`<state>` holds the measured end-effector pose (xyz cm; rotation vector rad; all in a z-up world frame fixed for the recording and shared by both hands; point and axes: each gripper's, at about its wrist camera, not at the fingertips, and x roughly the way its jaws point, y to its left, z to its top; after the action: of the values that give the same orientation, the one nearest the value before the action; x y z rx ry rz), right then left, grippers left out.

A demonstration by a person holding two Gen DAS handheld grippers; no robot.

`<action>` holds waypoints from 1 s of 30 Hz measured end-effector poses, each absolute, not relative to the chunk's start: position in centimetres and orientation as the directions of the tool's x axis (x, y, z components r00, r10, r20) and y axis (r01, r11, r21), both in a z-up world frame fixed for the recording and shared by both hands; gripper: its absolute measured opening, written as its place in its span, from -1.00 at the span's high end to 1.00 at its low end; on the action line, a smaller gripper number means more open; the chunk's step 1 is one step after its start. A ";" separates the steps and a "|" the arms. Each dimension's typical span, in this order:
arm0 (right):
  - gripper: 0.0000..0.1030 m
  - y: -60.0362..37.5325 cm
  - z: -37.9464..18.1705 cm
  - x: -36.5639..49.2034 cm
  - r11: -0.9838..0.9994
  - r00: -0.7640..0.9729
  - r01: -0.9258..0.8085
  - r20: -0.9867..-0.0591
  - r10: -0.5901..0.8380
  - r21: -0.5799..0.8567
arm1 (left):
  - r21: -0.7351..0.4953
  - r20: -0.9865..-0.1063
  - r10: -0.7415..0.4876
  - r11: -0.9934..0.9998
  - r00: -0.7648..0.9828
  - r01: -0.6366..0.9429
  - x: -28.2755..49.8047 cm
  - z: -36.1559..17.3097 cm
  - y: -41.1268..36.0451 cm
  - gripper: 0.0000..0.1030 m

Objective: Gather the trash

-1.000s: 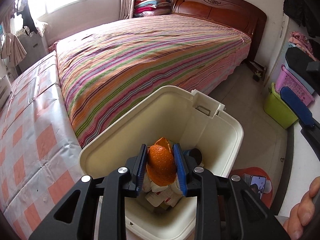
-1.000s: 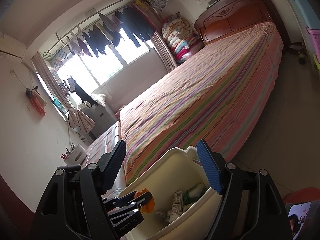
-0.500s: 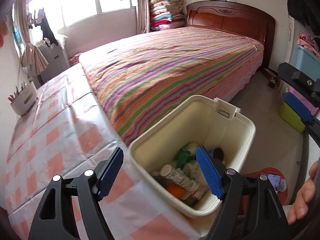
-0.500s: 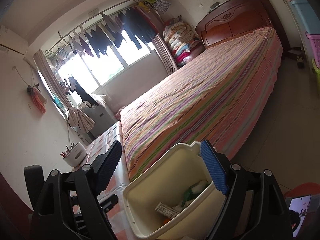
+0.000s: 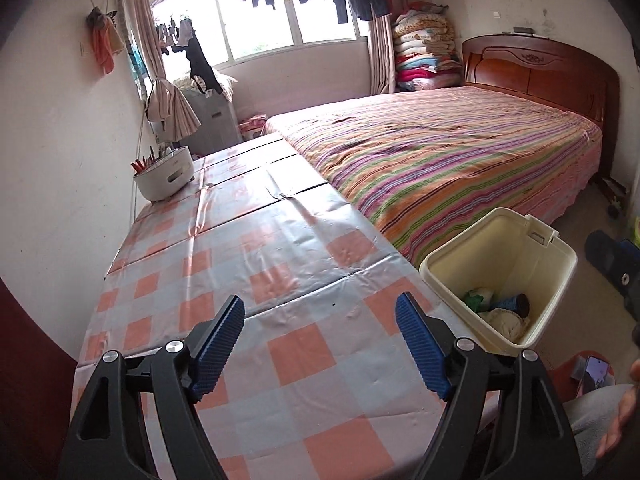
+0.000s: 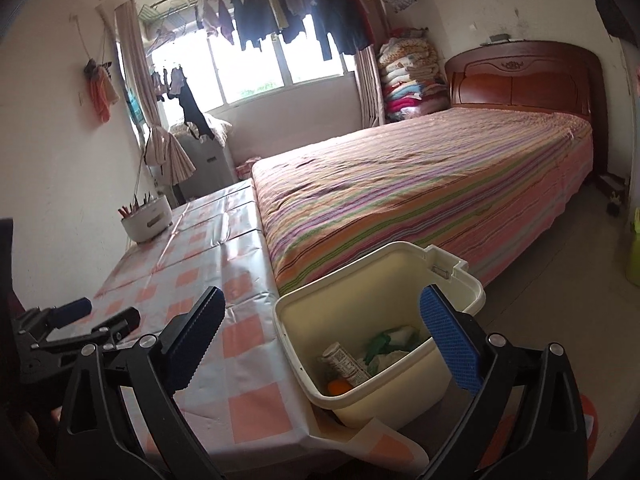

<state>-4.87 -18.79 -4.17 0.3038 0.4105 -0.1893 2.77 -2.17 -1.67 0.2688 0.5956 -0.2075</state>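
1. Striped bed (image 5: pixel 448 160): fills the far right of the room, wooden headboard (image 5: pixel 540 68) at the far end, stack of folded quilts (image 5: pixel 424 56) beside it under the window.
2. Table with checked pink-and-grey cloth (image 5: pixel 256 264): runs from near to far along the left wall, butted against the bed's near-left edge. Surface bare under both tools.
3. Cream trash bin (image 5: pixel 556 300): stands on the floor at the table's near right corner, between table and bed, lid off. Seen also from the right wrist (image 6: pixel 472 300).
4. Collected trash: lies at the bottom of the bin. Visible there: orange peel (image 6: pixel 339 387), a labelled tube (image 6: pixel 347 364), green wrapper (image 6: pixel 380 346), white crumpled paper (image 5: pixel 506 318), a dark cylinder (image 5: pixel 516 302).
5. Left gripper (image 5: pixel 320 344): over the near end of the table, left of the bin. Jaws spread wide after just opening further, nothing between the blue pads (image 5: pixel 218 346).
6. Right gripper (image 6: pixel 320 340): aimed over the table edge and the bin. Jaws at full spread after just opening further, holding nothing.
7. White utensil holder (image 5: pixel 165 174): far left on the table, against the wall, well apart from the bin.
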 end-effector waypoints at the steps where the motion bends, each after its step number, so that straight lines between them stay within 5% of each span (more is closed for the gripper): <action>1: -0.87 -18.3 -3.9 -4.8 0.943 0.899 0.233 -0.421 -0.117 0.236 | 0.183 -0.572 -0.113 0.948 0.812 0.260 2.5 -1.5 -1.8 -0.49; 30: -0.87 -18.7 -3.9 -2.9 0.943 0.864 0.289 -0.469 -0.184 0.162 | 0.146 -0.557 -0.138 0.955 0.819 0.260 3.3 0.6 -0.8 -0.57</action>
<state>-2.94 -18.72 -3.94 0.2319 0.4660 -0.2503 3.35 -0.77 0.62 0.2201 0.5734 -0.2137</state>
